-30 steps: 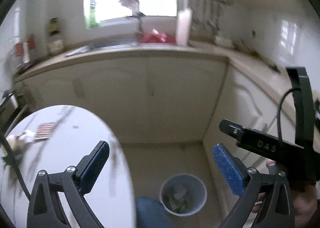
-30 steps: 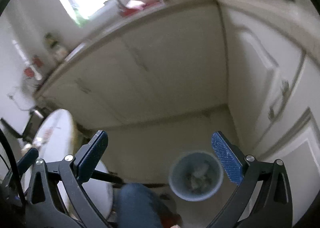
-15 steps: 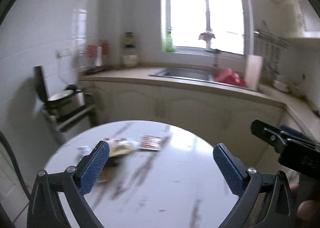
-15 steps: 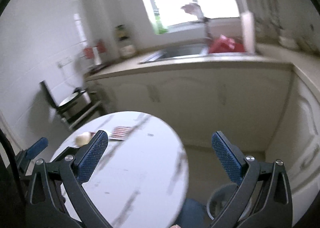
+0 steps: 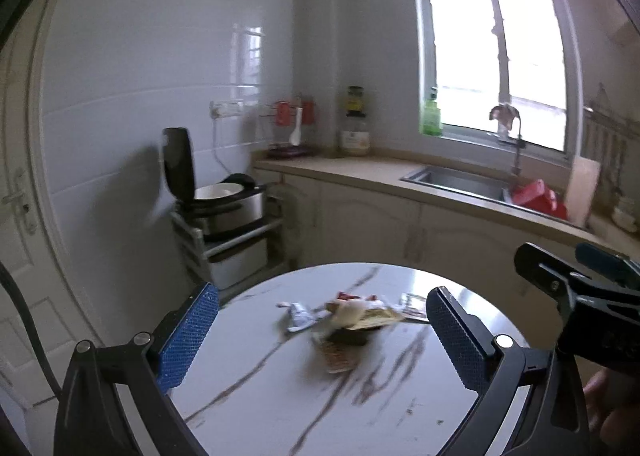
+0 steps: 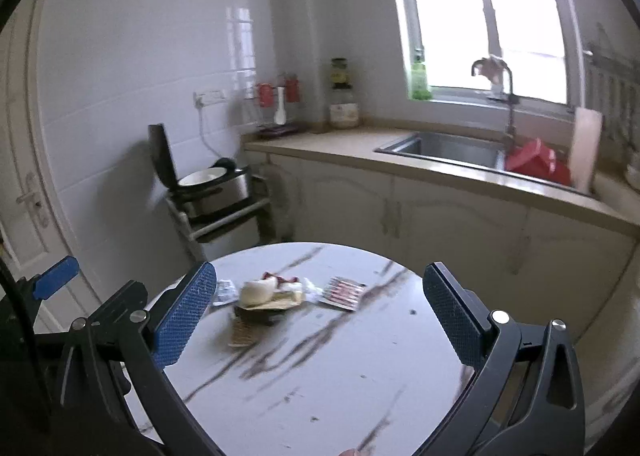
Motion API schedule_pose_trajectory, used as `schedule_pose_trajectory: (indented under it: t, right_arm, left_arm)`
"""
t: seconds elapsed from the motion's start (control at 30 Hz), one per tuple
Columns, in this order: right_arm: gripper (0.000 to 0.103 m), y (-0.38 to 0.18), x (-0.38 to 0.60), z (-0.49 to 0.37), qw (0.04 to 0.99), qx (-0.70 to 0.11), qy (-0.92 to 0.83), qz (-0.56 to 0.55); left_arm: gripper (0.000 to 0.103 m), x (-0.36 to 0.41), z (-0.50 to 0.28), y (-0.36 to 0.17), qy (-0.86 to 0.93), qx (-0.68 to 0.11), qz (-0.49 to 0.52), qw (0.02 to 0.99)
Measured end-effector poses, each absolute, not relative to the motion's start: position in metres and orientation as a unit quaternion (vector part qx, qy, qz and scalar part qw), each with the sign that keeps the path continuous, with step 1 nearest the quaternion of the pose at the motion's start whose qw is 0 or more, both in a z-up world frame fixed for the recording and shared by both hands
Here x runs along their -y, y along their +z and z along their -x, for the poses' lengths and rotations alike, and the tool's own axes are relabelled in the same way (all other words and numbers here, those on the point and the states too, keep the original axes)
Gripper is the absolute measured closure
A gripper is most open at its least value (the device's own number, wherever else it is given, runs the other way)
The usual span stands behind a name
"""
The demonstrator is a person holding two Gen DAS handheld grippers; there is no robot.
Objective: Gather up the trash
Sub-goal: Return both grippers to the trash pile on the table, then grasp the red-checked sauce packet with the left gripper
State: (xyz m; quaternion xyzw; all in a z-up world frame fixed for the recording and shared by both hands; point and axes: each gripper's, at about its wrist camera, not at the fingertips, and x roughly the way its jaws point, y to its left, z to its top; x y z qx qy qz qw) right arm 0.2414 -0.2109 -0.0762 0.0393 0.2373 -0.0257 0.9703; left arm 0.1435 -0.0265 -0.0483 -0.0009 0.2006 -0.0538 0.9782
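A small heap of trash (image 5: 352,316) lies on the far half of a round white marble table (image 5: 400,408): a crumpled silver wrapper (image 5: 298,316), tan paper, a dark piece and a brown packet (image 5: 338,358). In the right wrist view the trash heap (image 6: 266,302) has a red-striped wrapper (image 6: 344,292) lying to its right on the table (image 6: 360,376). My left gripper (image 5: 320,336) is open and empty, above the near side of the table. My right gripper (image 6: 318,320) is open and empty too, short of the heap.
A beige kitchen counter (image 5: 360,171) with a steel sink (image 5: 456,179) and a red bag (image 5: 540,197) runs behind the table. An open rice cooker (image 5: 216,195) sits on a rack at the left. A white door (image 5: 20,215) stands far left.
Both grippers have swung up and left, away from the bin on the floor, to face the round table with the trash. Both stayed open.
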Motion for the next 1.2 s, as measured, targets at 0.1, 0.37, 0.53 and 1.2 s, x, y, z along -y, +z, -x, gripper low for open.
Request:
schedule_pose_trajectory:
  t: [0.1,0.37,0.53,1.2]
  right_arm:
    - [0.000,-0.075,0.200,-0.247,0.971,-0.236,-0.014,-0.038]
    - [0.000,-0.087,0.202,-0.262,0.968,-0.249,-0.013,-0.041]
    - [0.000,-0.111,0.219,-0.286,0.958,-0.282,-0.028,-0.046]
    - [0.000,-0.266,0.274,-0.377,0.883,-0.461,-0.049,-0.068]
  left_arm:
    - [0.001,0.020,-0.145,-0.049,-0.047,-0.201,0.010,0.978]
    - [0.001,0.012,-0.174,-0.055,-0.029,-0.228,0.021,0.973]
    - [0.001,0.016,-0.215,-0.070,-0.030,-0.263,0.022,0.964]
    - [0.008,0.059,-0.423,-0.180,-0.069,-0.436,0.007,0.898]
